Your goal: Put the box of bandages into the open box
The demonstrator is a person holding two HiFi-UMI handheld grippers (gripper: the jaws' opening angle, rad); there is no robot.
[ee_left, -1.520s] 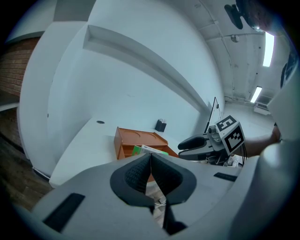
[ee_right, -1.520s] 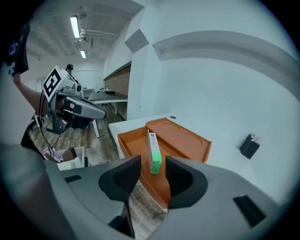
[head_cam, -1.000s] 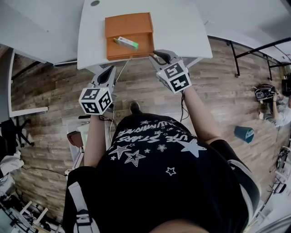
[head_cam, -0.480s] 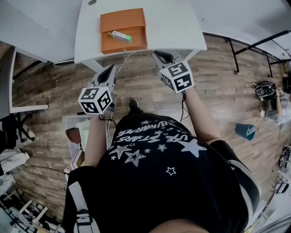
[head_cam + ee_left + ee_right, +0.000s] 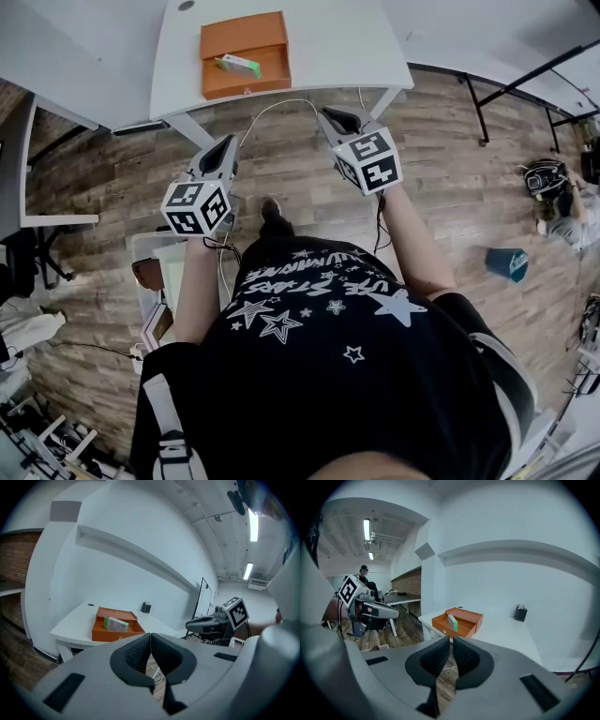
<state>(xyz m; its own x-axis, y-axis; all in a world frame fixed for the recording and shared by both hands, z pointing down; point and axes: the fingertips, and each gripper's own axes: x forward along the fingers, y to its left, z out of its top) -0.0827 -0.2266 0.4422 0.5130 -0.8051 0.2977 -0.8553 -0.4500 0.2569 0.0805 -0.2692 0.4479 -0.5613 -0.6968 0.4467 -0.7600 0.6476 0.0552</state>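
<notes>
Backed away: left hand-held gripper [image 5: 227, 142], right hand-held gripper [image 5: 332, 114] (both closed).

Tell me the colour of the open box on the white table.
Orange. The open box shows best in the head view.

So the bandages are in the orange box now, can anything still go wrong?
A couple of things, perhaps. The orange box, with the bandage box inside, sits close to the near edge of the table, so a bump could tip it onto the floor. A thin white cable arcs just below that edge, between the left gripper and right gripper; it might snag if they swing.
</notes>
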